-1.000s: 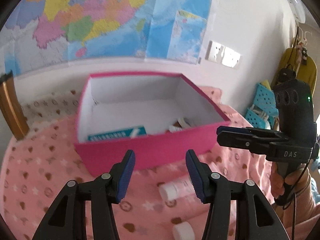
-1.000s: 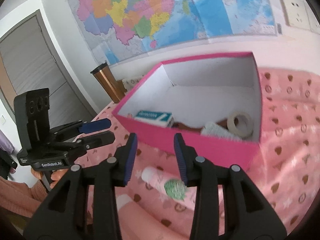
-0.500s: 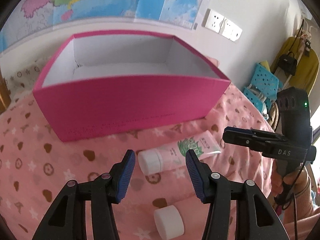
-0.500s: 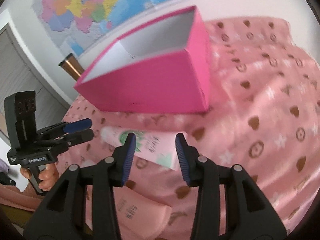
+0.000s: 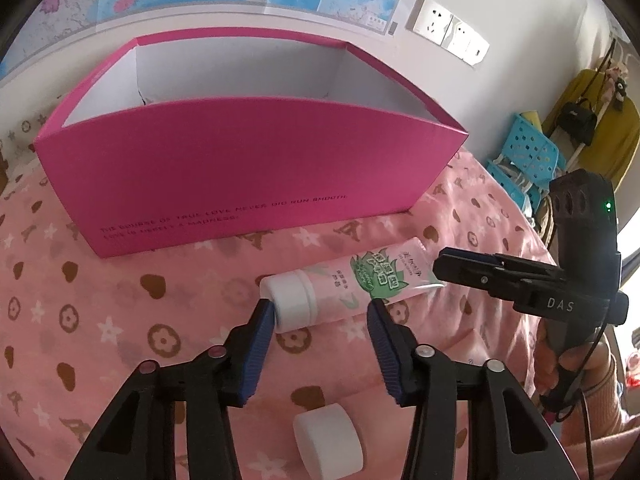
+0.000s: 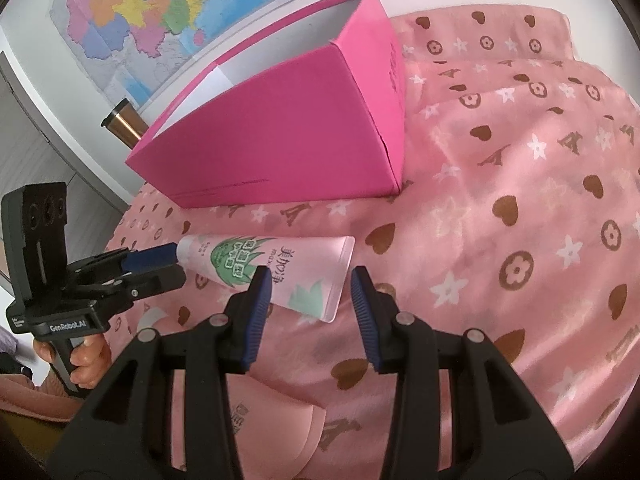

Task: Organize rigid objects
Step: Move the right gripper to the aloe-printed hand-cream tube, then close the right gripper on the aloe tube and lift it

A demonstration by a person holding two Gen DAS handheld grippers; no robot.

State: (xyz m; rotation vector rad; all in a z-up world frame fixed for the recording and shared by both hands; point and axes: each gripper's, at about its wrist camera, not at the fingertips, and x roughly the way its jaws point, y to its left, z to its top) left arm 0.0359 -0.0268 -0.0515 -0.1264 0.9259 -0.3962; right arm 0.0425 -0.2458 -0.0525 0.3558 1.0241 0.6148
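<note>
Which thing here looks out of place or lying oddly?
The pink tube lies on its side on the cloth, outside the pink box. A second white-capped tube lies nearer. Nothing looks spilled or broken.

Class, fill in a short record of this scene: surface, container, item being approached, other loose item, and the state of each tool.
surface: pink patterned cloth
container: pink box, open top, upright
item: tube lying in front of the box
other item: white cap, nearer the camera
left tool: open, jaws just closing, white cap end between them
right tool: open around the tube's flat end
</note>
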